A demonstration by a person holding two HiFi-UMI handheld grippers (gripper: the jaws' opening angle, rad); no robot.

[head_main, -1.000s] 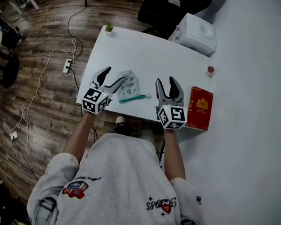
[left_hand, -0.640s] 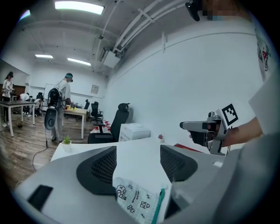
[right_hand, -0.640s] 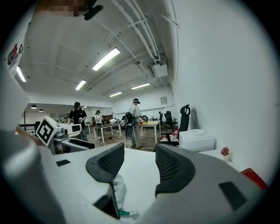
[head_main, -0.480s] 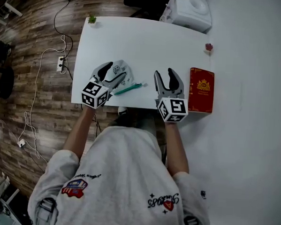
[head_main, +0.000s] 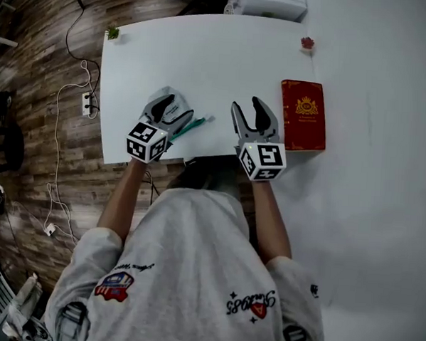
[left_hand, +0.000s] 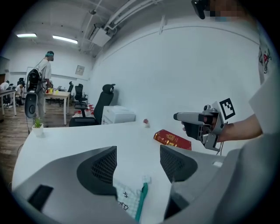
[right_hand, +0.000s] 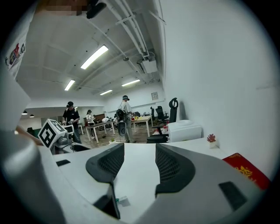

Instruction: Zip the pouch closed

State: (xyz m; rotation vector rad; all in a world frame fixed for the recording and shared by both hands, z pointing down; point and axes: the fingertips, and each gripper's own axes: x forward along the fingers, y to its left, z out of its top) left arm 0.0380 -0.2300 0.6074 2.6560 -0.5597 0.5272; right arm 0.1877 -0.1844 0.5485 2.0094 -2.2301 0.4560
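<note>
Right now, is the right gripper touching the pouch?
Apart. The head view shows bare white table between the right gripper and the green zipper end of the pouch; the open jaws hold nothing.

pouch on table, beneath left claw | right claw between pouch and book | book on table, far right

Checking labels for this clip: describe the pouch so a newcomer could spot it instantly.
On the white table, look at the near edge, left of the red book. The pouch lies flat there, pale with small star prints and a teal zip strip.
</note>
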